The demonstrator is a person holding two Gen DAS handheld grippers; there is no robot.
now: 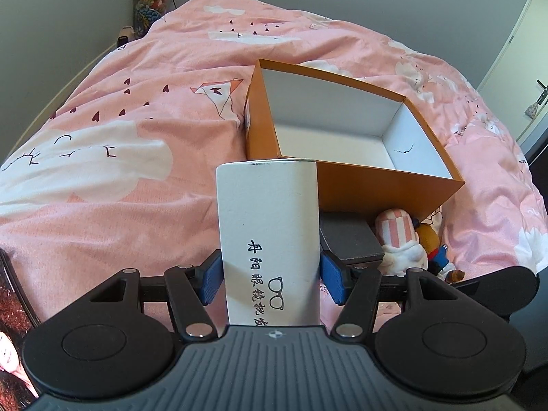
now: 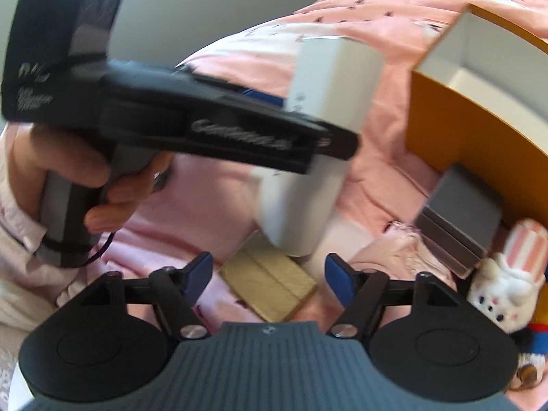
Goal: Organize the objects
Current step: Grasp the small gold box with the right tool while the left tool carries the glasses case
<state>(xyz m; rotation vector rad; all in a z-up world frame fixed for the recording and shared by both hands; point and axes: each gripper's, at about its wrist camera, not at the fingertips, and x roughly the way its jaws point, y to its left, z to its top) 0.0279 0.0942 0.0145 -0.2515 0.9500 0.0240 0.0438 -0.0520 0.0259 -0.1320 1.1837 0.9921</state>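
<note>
My left gripper [image 1: 269, 279] is shut on a white glasses case [image 1: 269, 236] with black Chinese print, held above the pink bed just short of an open orange box [image 1: 373, 178] with a white, empty inside. The right wrist view shows the same case [image 2: 322, 130] in the air, with the orange box [image 2: 455, 126] to its right. My right gripper [image 2: 269, 274] is open and empty, hovering over a flat tan wallet [image 2: 270, 287] on the bed.
A grey box [image 2: 462, 219] and a striped plush toy [image 2: 510, 274] lie beside the orange box; both show in the left wrist view, the grey box [image 1: 349, 236] and the plush [image 1: 400, 239]. A picture book [image 1: 13, 328] lies at the left edge. Pink duvet [image 1: 137, 171] all around.
</note>
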